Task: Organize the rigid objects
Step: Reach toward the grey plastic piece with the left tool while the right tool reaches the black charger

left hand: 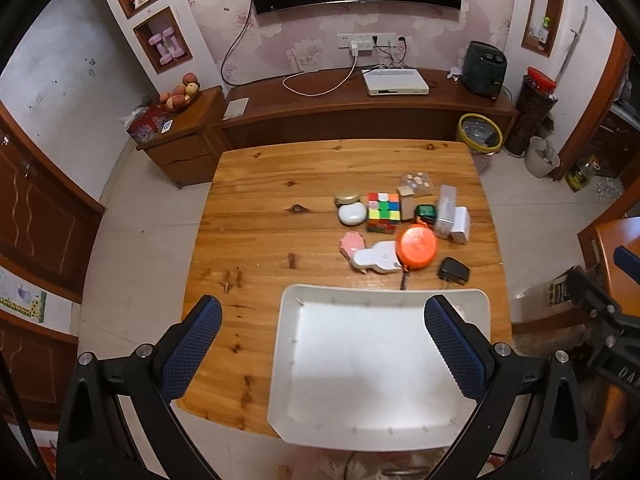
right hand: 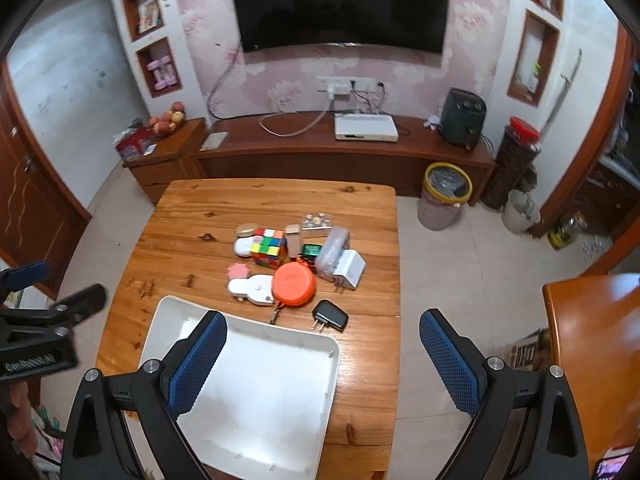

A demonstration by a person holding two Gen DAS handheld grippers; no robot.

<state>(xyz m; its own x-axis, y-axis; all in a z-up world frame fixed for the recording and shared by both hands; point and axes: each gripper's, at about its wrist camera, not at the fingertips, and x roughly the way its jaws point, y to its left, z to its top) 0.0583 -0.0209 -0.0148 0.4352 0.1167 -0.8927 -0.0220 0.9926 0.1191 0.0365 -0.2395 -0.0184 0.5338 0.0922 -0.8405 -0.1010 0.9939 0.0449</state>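
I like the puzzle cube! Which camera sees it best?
The left wrist view: the Rubik's cube looks bigger there, top and front colours clear. The right wrist view shows it too, smaller and slightly blurred.

Wooden table (left hand: 248,216), white tray (left hand: 280,360), clustered small objects (left hand: 400,224)

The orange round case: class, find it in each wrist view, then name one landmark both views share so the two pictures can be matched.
Left wrist view: the orange round case lies right of centre, just beyond the white tray's far rim.
Right wrist view: the same case sits near centre, beyond the tray's far rim.
Shared landmark: the Rubik's cube, just behind and left of the case in both.
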